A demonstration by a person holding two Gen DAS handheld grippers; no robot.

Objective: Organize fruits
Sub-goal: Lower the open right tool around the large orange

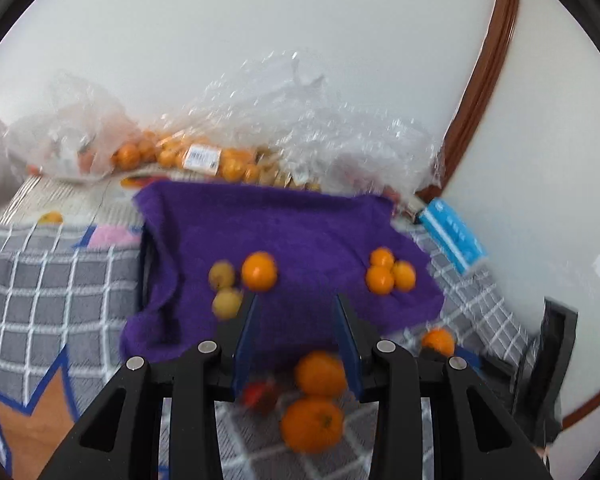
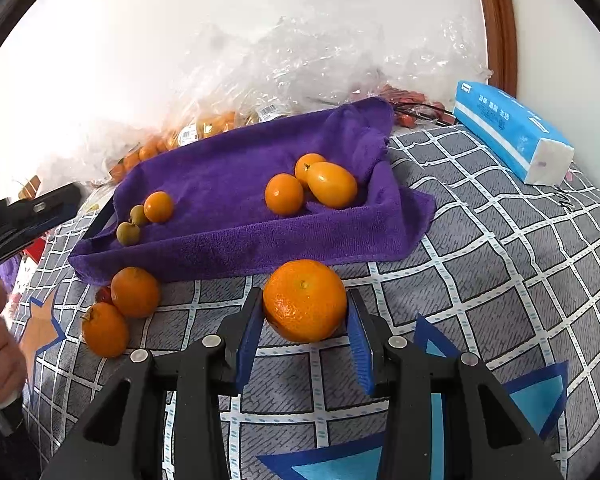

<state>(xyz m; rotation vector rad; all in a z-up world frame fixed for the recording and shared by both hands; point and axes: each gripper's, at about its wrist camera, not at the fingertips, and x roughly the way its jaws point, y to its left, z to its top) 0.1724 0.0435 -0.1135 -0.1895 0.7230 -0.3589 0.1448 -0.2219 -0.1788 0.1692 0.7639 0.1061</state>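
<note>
A purple towel (image 2: 228, 176) lies on the checked bedspread (image 2: 500, 264); it also shows in the left wrist view (image 1: 284, 232). On it lie three kumquats (image 2: 312, 184) at right, and one kumquat (image 2: 158, 207) with two small green-yellow fruits (image 2: 129, 233) at left. My right gripper (image 2: 306, 312) has its fingers on both sides of a mandarin (image 2: 305, 300) in front of the towel. My left gripper (image 1: 296, 312) is open and empty over the towel's near edge, above two mandarins (image 1: 312, 424) and a small red fruit (image 1: 260, 394).
Clear plastic bags (image 2: 300, 60) with more kumquats (image 1: 204, 156) lie against the white wall behind the towel. A blue tissue pack (image 2: 512, 132) lies at the right. Two mandarins (image 2: 120, 312) lie left of the right gripper. A brown door frame (image 1: 488, 64) stands right.
</note>
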